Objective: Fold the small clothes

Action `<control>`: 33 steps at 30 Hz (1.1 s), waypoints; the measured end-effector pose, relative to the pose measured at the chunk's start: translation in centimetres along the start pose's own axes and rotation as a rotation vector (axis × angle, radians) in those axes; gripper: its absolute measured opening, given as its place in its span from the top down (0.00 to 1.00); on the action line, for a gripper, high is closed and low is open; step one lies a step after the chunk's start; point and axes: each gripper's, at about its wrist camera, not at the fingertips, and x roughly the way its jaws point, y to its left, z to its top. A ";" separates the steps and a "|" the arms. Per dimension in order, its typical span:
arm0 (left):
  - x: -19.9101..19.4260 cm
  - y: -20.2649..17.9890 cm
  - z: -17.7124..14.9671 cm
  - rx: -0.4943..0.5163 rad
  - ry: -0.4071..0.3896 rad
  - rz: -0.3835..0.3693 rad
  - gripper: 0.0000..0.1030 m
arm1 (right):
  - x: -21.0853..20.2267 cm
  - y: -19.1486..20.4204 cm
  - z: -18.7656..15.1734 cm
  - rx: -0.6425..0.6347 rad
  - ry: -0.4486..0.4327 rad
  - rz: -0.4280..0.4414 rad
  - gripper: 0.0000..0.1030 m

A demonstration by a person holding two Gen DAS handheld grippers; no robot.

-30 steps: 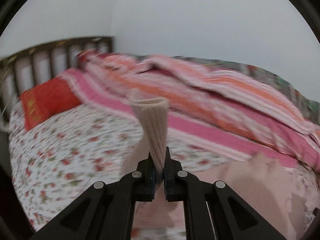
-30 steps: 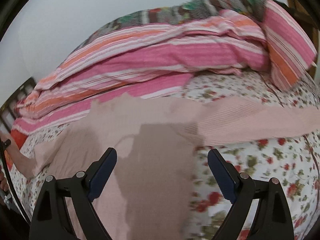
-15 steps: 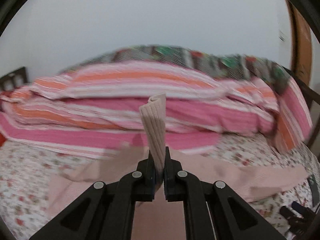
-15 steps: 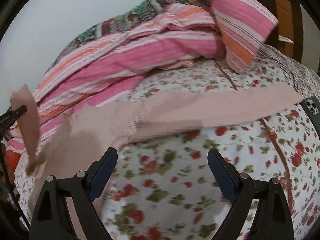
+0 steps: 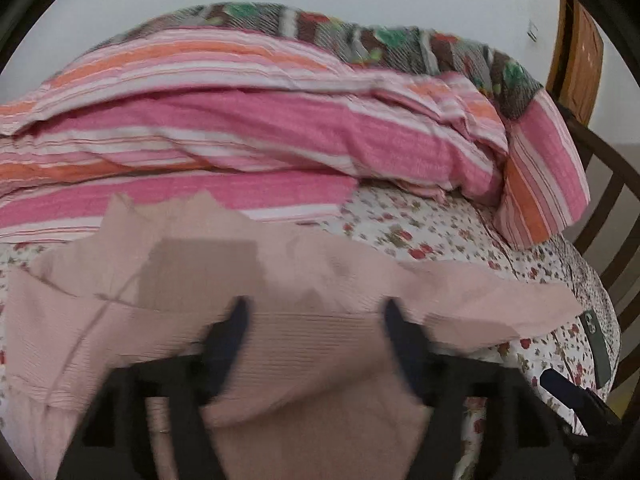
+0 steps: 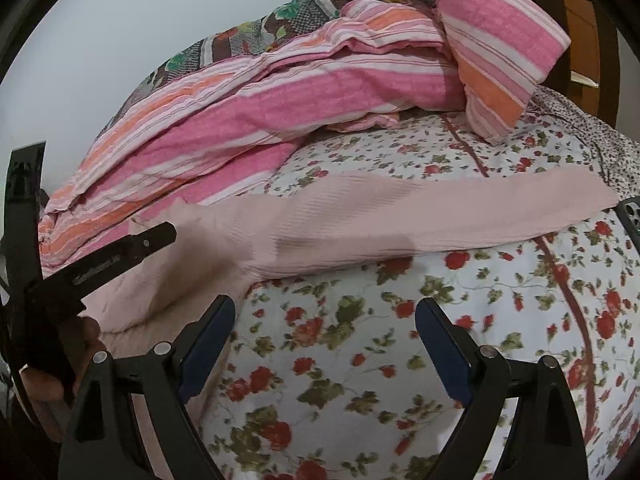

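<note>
A pale pink ribbed long-sleeved top (image 5: 100, 320) lies flat on the floral bedsheet (image 5: 432, 232). My left gripper (image 5: 316, 312) is low over its middle, blurred. Its jaws are opening, and a folded-over sleeve lies loose between and over them, with neither pad pressing on it. The other sleeve (image 6: 420, 212) stretches right toward a phone (image 6: 634, 216). My right gripper (image 6: 324, 308) stands open over bare sheet just in front of that sleeve, holding nothing. The left gripper's finger (image 6: 120, 252) and the hand holding it (image 6: 60, 360) show at the right wrist view's left edge.
A heap of pink and orange striped bedding (image 5: 280, 128) with a striped pillow (image 5: 544, 176) fills the far side of the bed. A dark wooden bed frame (image 5: 608, 216) stands at the right. The phone (image 5: 598, 344) lies near the bed's right edge.
My left gripper swung right across the bed, shut on the sleeve cuff, came down over the top and parted its jaws, and the sleeve dropped loose. My right gripper shifted right over the sheet, still open.
</note>
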 end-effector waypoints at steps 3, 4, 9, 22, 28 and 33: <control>-2.1 2.2 -0.1 0.029 -0.069 0.057 0.25 | 0.4 1.0 0.0 -0.010 0.003 0.017 0.12; -2.4 2.9 0.1 0.034 -0.074 0.076 0.25 | 0.7 1.4 0.0 -0.015 0.006 0.022 0.13; -4.3 10.1 -0.8 -0.025 -0.056 0.185 0.25 | 2.1 3.6 -0.2 -0.047 0.030 0.038 0.36; -4.7 27.4 -4.5 -0.318 0.052 0.219 0.37 | 5.4 9.2 -0.7 -0.160 0.052 0.043 0.62; -4.0 28.6 -5.2 -0.318 0.057 0.127 0.76 | 6.8 8.8 -1.1 -0.144 0.081 0.011 0.64; -4.1 27.5 -5.1 -0.269 0.022 0.179 0.90 | 6.4 9.3 -1.6 -0.173 0.063 -0.011 0.67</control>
